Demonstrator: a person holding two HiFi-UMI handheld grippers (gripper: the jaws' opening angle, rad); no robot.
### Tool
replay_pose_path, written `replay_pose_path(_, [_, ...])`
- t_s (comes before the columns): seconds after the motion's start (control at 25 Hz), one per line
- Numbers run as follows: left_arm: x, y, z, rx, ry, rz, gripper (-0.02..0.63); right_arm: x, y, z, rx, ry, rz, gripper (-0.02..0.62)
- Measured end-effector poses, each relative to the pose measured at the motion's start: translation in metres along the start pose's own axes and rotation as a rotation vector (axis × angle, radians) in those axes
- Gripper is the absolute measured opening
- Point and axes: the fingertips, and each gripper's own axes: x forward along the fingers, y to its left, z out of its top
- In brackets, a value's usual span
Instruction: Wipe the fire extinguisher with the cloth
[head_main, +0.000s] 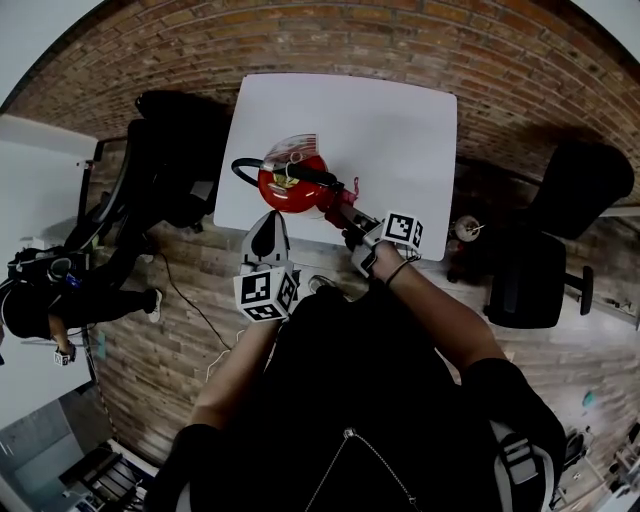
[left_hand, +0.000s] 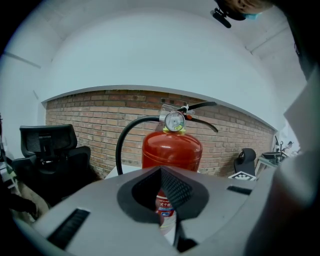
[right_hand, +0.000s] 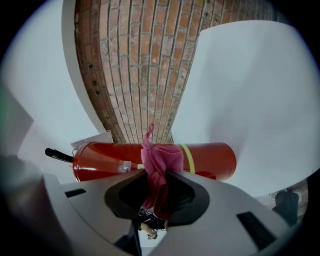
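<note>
left gripper (left_hand: 161, 175): we see jaws pressed together, empty
right gripper (right_hand: 156, 176): pinching cloth (right_hand: 161, 156) against fire extinguisher (right_hand: 210, 157)
fire extinguisher: at tabletop's (head_main: 390, 120) near edge

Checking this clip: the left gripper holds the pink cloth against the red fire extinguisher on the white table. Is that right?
Not quite. It is the right gripper, not the left, that holds the pink cloth against the red fire extinguisher on the white table. The right gripper view shows the cloth between its jaws.
</note>
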Motion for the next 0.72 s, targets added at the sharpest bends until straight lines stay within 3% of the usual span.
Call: replay_pose_path(0.72, [-0.012,0.007,0.007,-0.019,-0.035,0.015,0.029,-0.013,0.063,0.001,-0.023,0.001,0.044,0.101])
